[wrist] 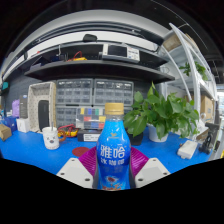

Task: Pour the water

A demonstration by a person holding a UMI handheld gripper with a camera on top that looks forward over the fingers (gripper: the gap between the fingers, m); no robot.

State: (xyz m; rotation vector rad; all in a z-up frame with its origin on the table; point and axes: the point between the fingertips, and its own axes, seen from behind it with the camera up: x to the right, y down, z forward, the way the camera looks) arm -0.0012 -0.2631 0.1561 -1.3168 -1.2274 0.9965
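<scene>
Tool [112, 172] clamps the water bottle [114, 150] upright between both fingers, above the blue counter [30, 152]. White cup [50, 138] sits well off left. Carry level, tilt slowly over cup.

Clear plastic bottle [113, 150] with an orange cap, a blue label wrapped round it, white characters printed on the blue. Magenta pads [84, 155] on pale grey-white jaws at either side of the bottle. Bright blue worktop [30, 156] underneath. Small white cup [50, 138] with a dark mark on its front. Leafy green plant [163, 112] in a pale pot. Grey-white drawer cabinet [82, 100] with translucent fronts in a grid. Dark curved shelf [95, 68] above, white beneath. White frame [42, 104] with speckled tan inside.
</scene>
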